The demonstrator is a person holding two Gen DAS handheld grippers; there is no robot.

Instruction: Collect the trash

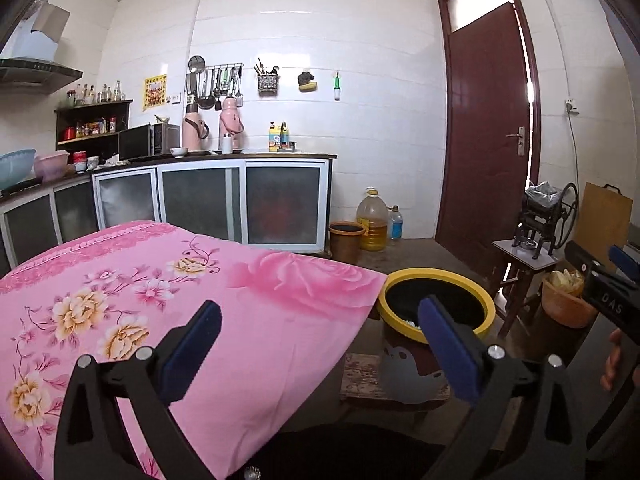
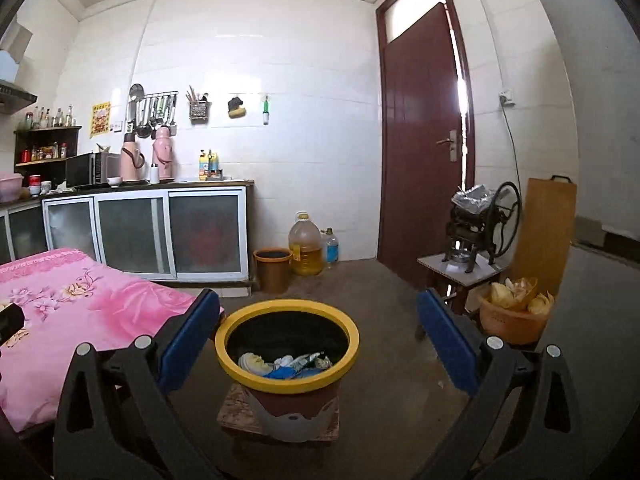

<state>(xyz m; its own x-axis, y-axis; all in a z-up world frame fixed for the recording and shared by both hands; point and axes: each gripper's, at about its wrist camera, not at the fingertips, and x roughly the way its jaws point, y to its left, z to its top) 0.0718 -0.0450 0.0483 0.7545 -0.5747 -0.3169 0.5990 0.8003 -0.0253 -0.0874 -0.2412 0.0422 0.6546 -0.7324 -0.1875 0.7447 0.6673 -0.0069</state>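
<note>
Yellow-rimmed bin (image 2: pixel 287 342) already has trash (image 2: pixel 286 362) in it: white scraps, crumpled bits, something blue at the bottom. Pink floral cloth (image 1: pixel 168 300) on the table looks bare where visible, no litter left on it, so collecting seems mostly done, prob. finished; far end of the table is out of view tho. Left gripper (image 1: pixel 320 354) sits low over the cloth's near right edge, jaws wide apart, nothing btwn them. Right gripper (image 2: pixel 318 340) points nearly level, straight at the bin, jaws fully apart too, empty. Bin stands on a low wooden stool (image 2: pixel 236 408) just off the table's corner.
</note>
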